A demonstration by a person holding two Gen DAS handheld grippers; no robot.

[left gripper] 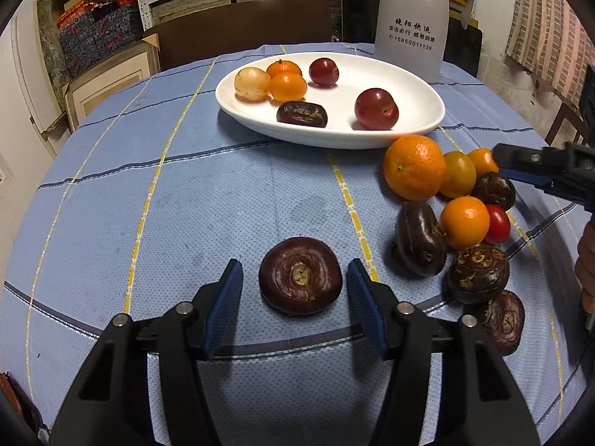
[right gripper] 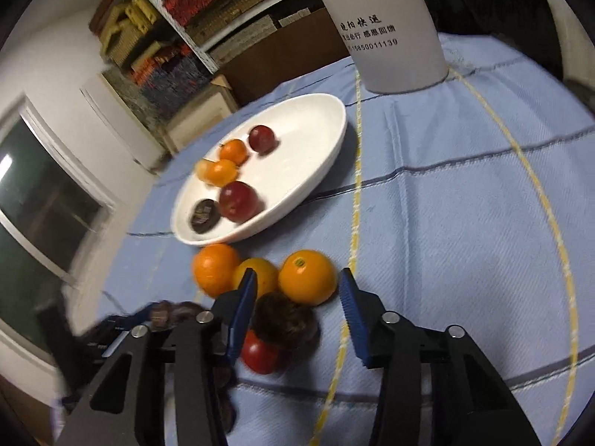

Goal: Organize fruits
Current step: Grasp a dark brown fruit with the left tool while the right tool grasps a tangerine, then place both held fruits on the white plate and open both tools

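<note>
- Fruits lie in two groups on the blue checked tablecloth: six in the white oval plate, the rest loose just beside its near rim.
- Hard to make out: the right wrist view is motion-blurred, so the dark fruit and the red cherry tomato near the right gripper look smeared; dark fruits at that view's lower left are partly hidden behind the finger.
- Cut off: the white jug behind the plate loses its top at the frame edge; a person's hand shows only as a sliver at the right border of the left wrist view.
- Plate count: two red plums, two small oranges, one pale yellowish fruit, one dark water chestnut.
- Loose count in the left wrist view: four orange fruits, one cherry tomato, about five dark chestnuts in the cluster, plus one lone water chestnut.
- Left gripper has its jaws partly open, a narrow gap on each side of the lone chestnut, pads not touching it.
- Right gripper's jaws stand partly open around an orange and the dark fruit; no pad clearly presses either.
</note>
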